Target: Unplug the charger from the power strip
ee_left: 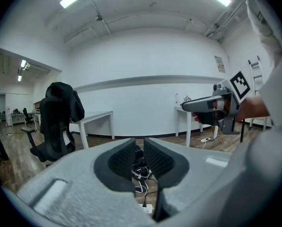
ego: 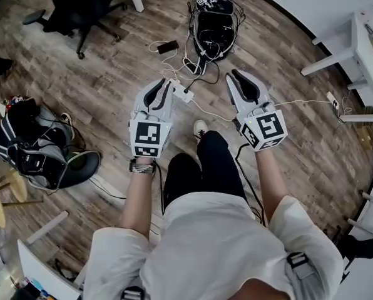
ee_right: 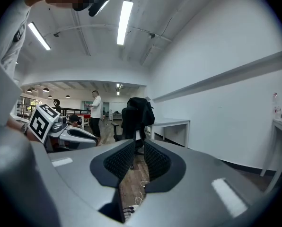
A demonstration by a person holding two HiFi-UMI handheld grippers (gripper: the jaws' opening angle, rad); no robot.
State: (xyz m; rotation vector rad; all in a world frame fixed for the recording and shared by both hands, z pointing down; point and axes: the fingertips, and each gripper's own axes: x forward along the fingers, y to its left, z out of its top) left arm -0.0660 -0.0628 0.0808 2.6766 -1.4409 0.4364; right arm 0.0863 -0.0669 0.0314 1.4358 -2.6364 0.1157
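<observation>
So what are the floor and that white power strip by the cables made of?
The floor looks like matte wood or wood-look planks, going by the visible grain and board seams. The power strip seems to be smooth white plastic, but it is too small to tell more.

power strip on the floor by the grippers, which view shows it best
The head view: the white power strip lies on the wood floor with cables plugged in, just past the left gripper. The left gripper view shows a small piece low between its jaws; the right gripper view, a sliver.
</observation>
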